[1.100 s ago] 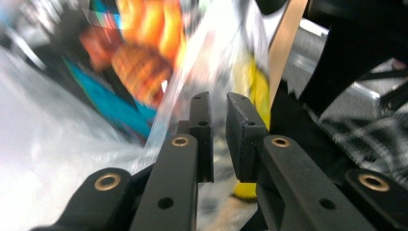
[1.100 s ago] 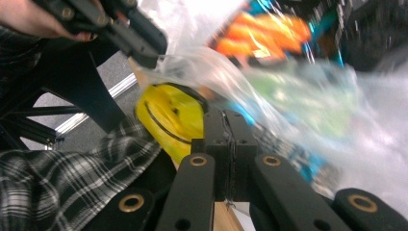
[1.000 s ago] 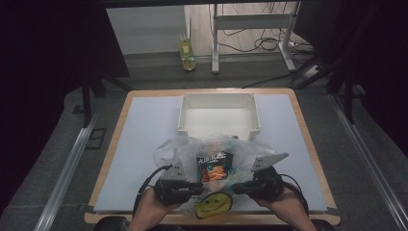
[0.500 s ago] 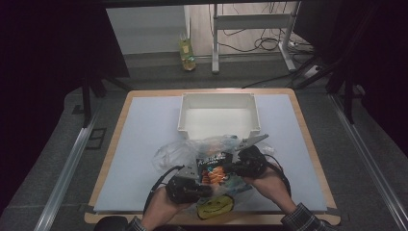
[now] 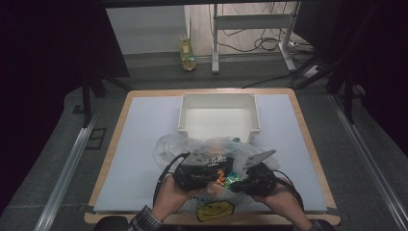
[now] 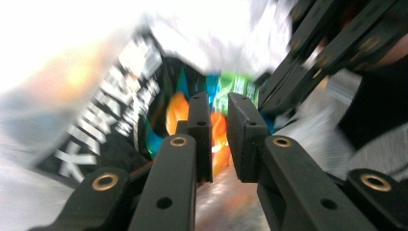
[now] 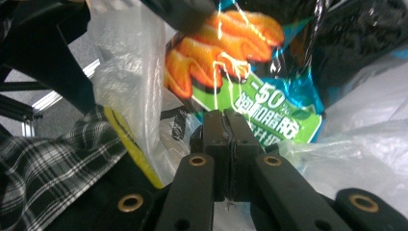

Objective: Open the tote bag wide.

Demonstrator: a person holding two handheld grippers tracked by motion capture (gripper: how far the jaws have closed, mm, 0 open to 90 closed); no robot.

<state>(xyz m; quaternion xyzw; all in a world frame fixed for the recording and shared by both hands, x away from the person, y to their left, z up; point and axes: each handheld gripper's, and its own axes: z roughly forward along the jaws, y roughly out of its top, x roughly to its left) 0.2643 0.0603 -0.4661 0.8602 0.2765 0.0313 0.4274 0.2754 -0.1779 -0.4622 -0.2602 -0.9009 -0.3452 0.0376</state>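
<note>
- High view: a person's two hands work side by side at the near edge of a pale table (image 5: 144,144). The left gripper (image 5: 195,174) and the right gripper (image 5: 252,180) meet over a clear plastic bag (image 5: 173,147) bearing a yellow smiley face (image 5: 215,211). A black snack packet (image 5: 222,175) with orange and green print lies in the bag between the two grippers, in front of an open white bin (image 5: 219,113) standing at mid-table. From this height the set of either gripper's jaws cannot be told. A bottle (image 5: 186,55) of yellowish liquid stands on the floor beyond the table.
- Left gripper view: the left gripper (image 6: 219,137) points at the snack packet (image 6: 120,120), its jaws a narrow gap apart with the packet's orange print showing just beyond their tips; the blurred picture does not show whether anything lies between them. The right gripper (image 6: 312,53) crosses the upper right corner.
- Right gripper view: the right gripper (image 7: 225,132) has its jaws pressed together, pinching the edge of the plastic bag (image 7: 130,72) just below the snack packet (image 7: 250,86). A checked sleeve (image 7: 53,163) lies at lower left.
</note>
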